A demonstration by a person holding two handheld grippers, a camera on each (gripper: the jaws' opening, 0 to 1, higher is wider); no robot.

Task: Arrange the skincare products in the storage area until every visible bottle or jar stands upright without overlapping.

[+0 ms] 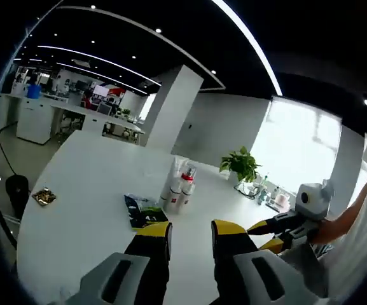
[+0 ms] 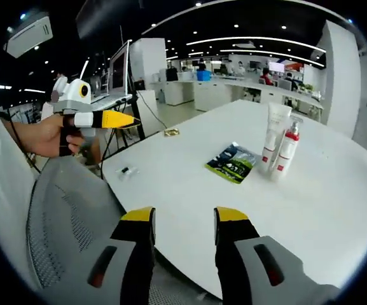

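A tight cluster of white skincare tubes and bottles stands upright near the middle of the round white table. One of them has a red cap. In the right gripper view a tall white tube and the red-capped bottle stand side by side, touching or nearly so. A dark green sachet lies flat beside them. My left gripper is open and empty, short of the sachet. My right gripper is open and empty at the table's near edge. Each gripper also appears from the side in the other's view, the right gripper and the left gripper.
A small gold wrapper lies near the table's edge, and a tiny clear item sits on the near side. A potted plant and several small bottles stand at the far side. A grey mesh chair is below my right gripper.
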